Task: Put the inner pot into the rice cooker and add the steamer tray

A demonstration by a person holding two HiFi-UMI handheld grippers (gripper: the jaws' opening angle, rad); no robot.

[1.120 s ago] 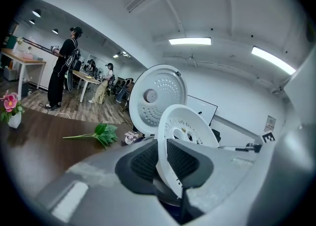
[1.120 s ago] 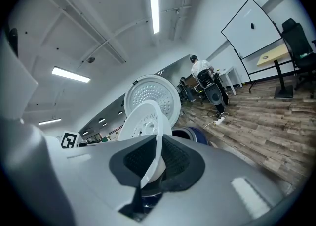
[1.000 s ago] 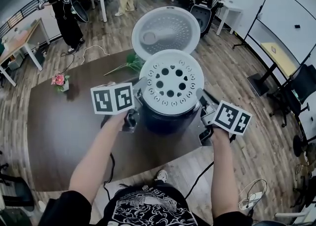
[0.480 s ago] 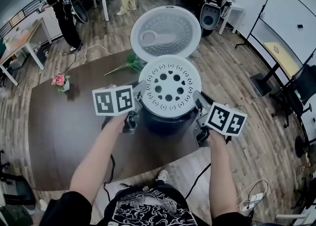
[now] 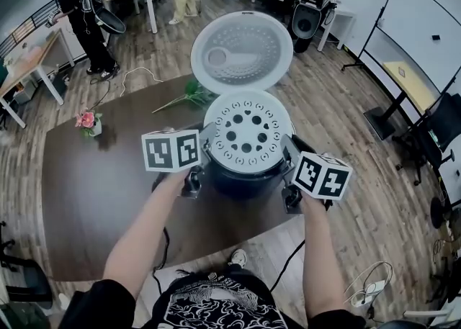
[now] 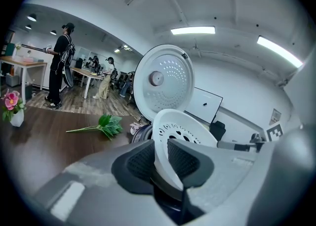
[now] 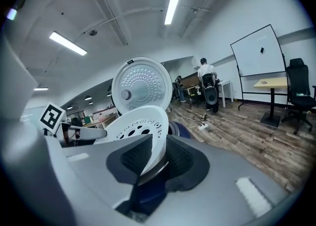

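A white steamer tray (image 5: 247, 131) with round holes hangs level just over the mouth of the dark blue rice cooker (image 5: 241, 182). The cooker's white lid (image 5: 241, 50) stands open behind it. My left gripper (image 5: 207, 138) is shut on the tray's left rim and my right gripper (image 5: 287, 146) on its right rim. In the left gripper view the steamer tray (image 6: 180, 131) runs between the dark pads of the left gripper (image 6: 160, 158), with the lid (image 6: 163, 81) beyond. The right gripper (image 7: 150, 160) pinches the tray (image 7: 136, 121) the same way. The tray hides the inside of the cooker.
The cooker stands near the front edge of a dark brown table (image 5: 94, 191). A green leafy sprig (image 5: 189, 93) lies behind it and a small vase of pink flowers (image 5: 86, 120) stands at the far left. Several people stand by desks at the back. A whiteboard (image 5: 418, 25) is at the right.
Both grippers have come down a little with the steamer tray, which now sits lower and closer over the cooker's mouth. Both grips are unchanged.
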